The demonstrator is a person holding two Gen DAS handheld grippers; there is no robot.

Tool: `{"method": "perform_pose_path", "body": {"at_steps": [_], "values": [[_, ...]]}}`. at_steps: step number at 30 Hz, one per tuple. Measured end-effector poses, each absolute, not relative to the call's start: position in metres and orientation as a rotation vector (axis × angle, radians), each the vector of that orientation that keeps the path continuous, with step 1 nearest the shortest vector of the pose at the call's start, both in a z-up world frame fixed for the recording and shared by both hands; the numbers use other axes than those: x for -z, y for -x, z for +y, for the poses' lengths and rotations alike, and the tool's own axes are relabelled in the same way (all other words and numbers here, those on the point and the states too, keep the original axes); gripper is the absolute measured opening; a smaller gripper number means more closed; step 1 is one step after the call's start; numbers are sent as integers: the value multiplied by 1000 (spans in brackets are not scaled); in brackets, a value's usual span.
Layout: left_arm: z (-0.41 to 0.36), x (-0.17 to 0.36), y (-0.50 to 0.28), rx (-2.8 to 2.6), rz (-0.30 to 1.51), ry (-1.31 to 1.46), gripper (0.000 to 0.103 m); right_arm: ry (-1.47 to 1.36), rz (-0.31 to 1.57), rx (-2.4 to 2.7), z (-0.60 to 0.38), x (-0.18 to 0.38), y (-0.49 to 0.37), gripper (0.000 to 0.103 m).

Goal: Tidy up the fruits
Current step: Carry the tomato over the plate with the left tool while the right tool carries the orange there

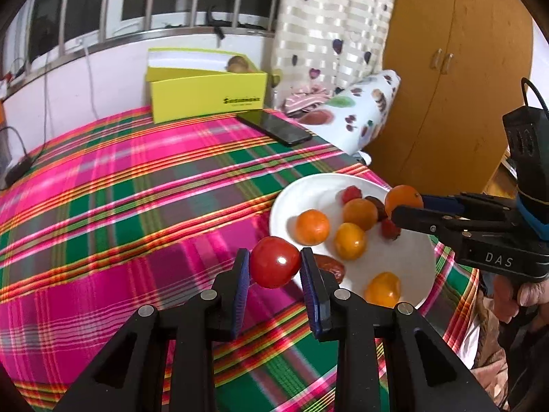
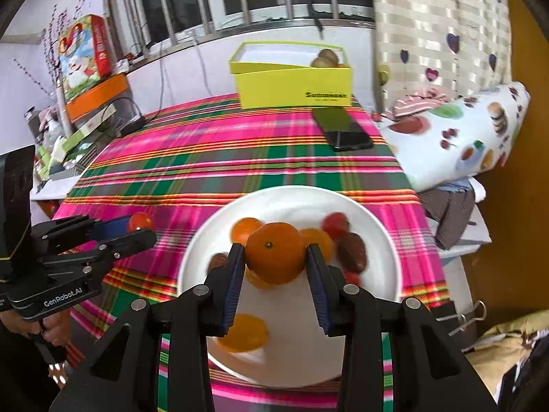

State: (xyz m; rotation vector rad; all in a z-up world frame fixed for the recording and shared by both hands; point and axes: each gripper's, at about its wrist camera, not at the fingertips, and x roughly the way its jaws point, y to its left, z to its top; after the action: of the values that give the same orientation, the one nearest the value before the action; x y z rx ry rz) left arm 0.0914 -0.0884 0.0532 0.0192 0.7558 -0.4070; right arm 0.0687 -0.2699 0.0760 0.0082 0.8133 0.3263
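Note:
My left gripper (image 1: pixel 274 261) is shut on a red tomato (image 1: pixel 274 262) and holds it above the cloth, just left of the white plate (image 1: pixel 405 267). My right gripper (image 2: pixel 275 252) is shut on an orange mandarin (image 2: pixel 275 252) and holds it over the plate (image 2: pixel 381 240). In the left wrist view the right gripper (image 1: pixel 408 206) shows with the mandarin (image 1: pixel 403 199) over the plate's far right rim. In the right wrist view the left gripper (image 2: pixel 140 228) shows with the tomato (image 2: pixel 140 221). Several orange and red fruits lie on the plate. A yellow box (image 2: pixel 291 82) at the table's far edge holds kiwis (image 2: pixel 326 57).
A black phone (image 2: pixel 343 128) lies on the plaid cloth (image 2: pixel 223 151) in front of the yellow box (image 1: pixel 206 92). A fruit-print pillow (image 2: pixel 456 134) lies right of the table. A wooden wardrobe (image 1: pixel 446 68) stands far right. Boxes and cables clutter the left side (image 2: pixel 85 103).

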Motion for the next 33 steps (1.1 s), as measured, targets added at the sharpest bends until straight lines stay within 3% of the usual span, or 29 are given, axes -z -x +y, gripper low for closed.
{"method": "perform_pose_path", "body": {"at_steps": [33], "values": [[-139, -24, -134, 505, 831, -99, 39, -21, 926, -276, -300, -35, -60, 38]]}}
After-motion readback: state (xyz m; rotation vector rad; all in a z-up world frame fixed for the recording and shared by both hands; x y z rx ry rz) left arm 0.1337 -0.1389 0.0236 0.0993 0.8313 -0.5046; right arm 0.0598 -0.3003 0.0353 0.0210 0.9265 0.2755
